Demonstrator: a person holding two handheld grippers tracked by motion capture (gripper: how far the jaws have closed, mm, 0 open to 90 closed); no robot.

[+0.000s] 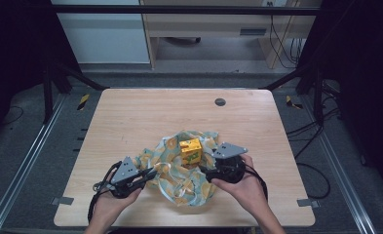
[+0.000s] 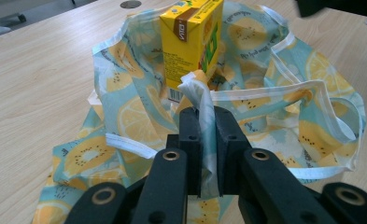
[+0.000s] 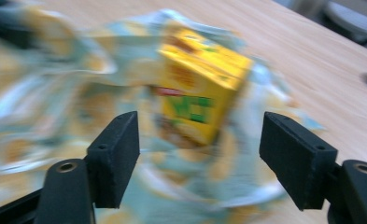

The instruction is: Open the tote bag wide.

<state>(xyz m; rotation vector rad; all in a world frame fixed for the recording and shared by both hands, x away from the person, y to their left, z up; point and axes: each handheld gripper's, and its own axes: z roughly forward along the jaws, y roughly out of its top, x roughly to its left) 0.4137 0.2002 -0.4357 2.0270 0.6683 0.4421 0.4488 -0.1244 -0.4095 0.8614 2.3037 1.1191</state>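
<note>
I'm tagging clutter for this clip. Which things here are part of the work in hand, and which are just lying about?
In the job:
fruit-print cloth, a fold pinched by the left gripper
yellow drink carton standing on the cloth
right gripper, open beside the carton

Lying about:
round dark cap set in the table

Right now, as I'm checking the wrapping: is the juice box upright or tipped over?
Upright. The juice box stands on end in the middle of the crumpled cloth, top uppermost.
</note>
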